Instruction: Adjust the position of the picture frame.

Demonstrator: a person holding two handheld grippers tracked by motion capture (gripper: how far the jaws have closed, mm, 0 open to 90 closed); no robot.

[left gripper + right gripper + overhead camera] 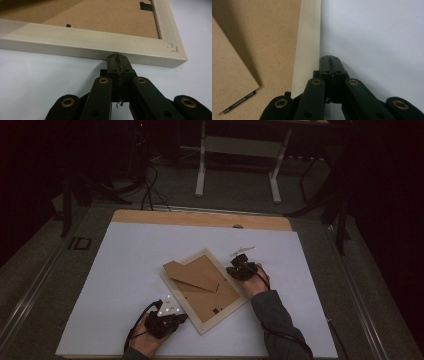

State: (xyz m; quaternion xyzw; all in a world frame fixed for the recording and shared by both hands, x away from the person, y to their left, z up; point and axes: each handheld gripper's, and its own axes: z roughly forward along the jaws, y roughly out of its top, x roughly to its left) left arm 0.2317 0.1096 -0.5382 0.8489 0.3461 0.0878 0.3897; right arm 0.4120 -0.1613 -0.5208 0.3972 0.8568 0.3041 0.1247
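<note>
left hand-held gripper (116, 57): jaws closed, tip at picture frame (82, 45) edge | right hand-held gripper (329, 58): jaws closed, beside frame | no legible writing

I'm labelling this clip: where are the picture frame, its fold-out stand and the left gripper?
picture frame (212, 324): high view, pale wooden near rail.
fold-out stand (192, 274): high view, middle of brown flap.
left gripper (117, 57): left gripper view, tip of shut jaws.

You work on a table (125, 217) with a wooden top, and a large white sheet (125, 270) covers almost all of it; only a strip of wood shows at the far edge. On the sheet a pale wooden picture frame (202, 326) lies face down, turned diagonally, brown backing up.
</note>
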